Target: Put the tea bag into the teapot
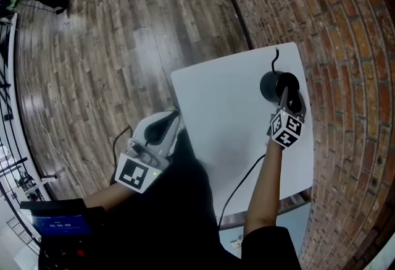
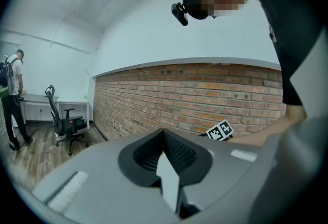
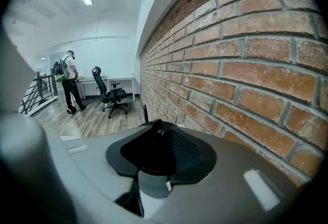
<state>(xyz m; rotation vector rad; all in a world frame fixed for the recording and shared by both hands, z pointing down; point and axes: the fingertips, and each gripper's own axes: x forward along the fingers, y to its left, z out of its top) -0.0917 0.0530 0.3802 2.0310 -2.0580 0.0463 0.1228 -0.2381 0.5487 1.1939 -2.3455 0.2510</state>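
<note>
The black teapot point(image 1: 271, 85) stands by the tabletop's point(image 1: 222, 114) far right corner, close to the edge that runs along the brick wall point(image 1: 345, 77). That spot suits the right arm, which reaches it without crossing the body. The right tool point(image 1: 288, 97) is at the teapot with its jaws apart around the top, and the lid knob point(image 3: 159, 126) shows between them. No pad visibly presses, so I read it as released. It is probably lined up to take the lid off and clear the opening. The left tool point(image 1: 173, 118) hangs back just off the tabletop's left edge, toward the near corner, most likely waiting its turn. Its jaws are clenched on a thin white pointed piece, which I take to be the tea bag point(image 2: 166, 179). No other tea bag shows on the tabletop, so it is well apart from the teapot and not yet inside. The room is long, with a wood plank floor point(image 1: 92, 46). At its far end stand an office chair point(image 3: 110, 94), desks and a person point(image 3: 67, 82) wearing a backpack. The tabletop is plain white, and besides the teapot it carries only a thin dark cable point(image 1: 237, 185) that trails over the near edge.
</note>
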